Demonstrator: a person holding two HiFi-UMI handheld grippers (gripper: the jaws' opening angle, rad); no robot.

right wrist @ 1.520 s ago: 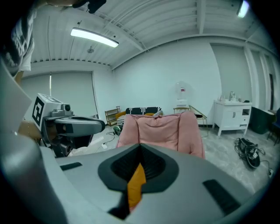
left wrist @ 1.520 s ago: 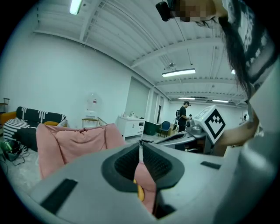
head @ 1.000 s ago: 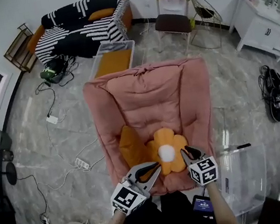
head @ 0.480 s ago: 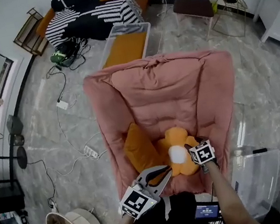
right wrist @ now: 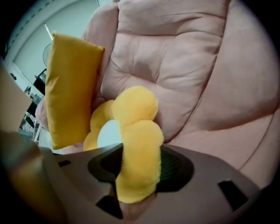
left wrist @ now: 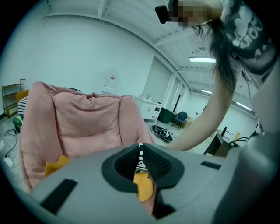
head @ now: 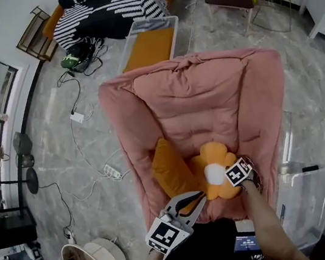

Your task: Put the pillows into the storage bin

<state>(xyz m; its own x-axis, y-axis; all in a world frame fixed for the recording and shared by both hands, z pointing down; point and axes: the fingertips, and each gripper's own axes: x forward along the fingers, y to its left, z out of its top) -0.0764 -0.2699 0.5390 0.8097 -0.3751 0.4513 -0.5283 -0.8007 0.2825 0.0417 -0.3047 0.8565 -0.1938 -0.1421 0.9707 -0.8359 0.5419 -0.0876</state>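
Your right gripper (right wrist: 139, 168) has its jaws standing apart around one petal of the yellow plush flower-shaped pillow with the white centre (head: 215, 170). The petal fills the gap and touches both pads, but it does not look squeezed. That pillow lies on the seat of the pink padded lounge chair (head: 200, 95), near its front edge. It rests against the orange rectangular fabric pillow (head: 170, 171), which stands on edge just to its left and leans on the chair's left side.

Your left gripper (head: 194, 201) hovers over the front edge of the seat, below the orange pillow. Its jaws are closed tip to tip with nothing between them.

The clear rectangular plastic storage bin (head: 155, 22) sits on the marble floor beyond the chair's back, well apart from both pillows, with something orange lying inside it. Another clear plastic container (head: 309, 194) stands on the floor just to the right of the chair.
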